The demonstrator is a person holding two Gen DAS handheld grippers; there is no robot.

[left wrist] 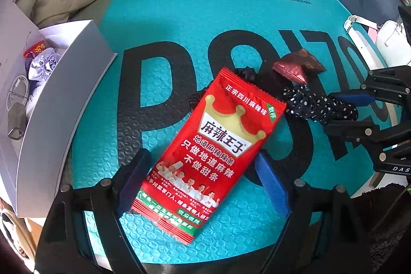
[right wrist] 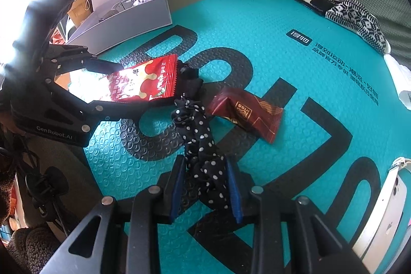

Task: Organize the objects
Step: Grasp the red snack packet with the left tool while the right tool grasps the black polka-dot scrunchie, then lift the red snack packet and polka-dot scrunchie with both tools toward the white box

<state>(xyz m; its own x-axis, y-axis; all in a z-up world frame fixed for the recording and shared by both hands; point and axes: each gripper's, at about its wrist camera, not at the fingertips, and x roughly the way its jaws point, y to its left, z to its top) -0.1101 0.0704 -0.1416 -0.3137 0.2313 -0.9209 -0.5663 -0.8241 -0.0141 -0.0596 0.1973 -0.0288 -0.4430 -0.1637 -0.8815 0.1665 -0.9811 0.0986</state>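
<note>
While both grippers work over the teal mat (left wrist: 205, 17), the white box (left wrist: 64, 84) waits at its left edge with a cable and small trinkets already inside, so I judge that is where the loose items belong. My left gripper (left wrist: 203, 181) has its jaws wide, one on each side of the lower half of the red packet (left wrist: 213, 145), which lies flat on the mat; neither pad looks pressed into the foil yet. My right gripper (right wrist: 205, 186) is narrower, its blue pads close against the dotted scrunchie (right wrist: 203, 145), though I cannot tell whether they truly pinch the cloth or only flank it. A black scrunchie (right wrist: 191, 80) lies touching both the dotted one and the packet's top edge, partly under it, and the maroon wrapper (right wrist: 246, 112) sits just beside them to the right. My worry is tangling: if I lift the dotted scrunchie, its folds may snag the black one and tug the packet askew just as the left jaws close. The packet is slick and flat, so a squeeze on its edges could make it buckle or squirt out instead of lifting. With the two grippers this near each other, moving both at once risks a knock.
</note>
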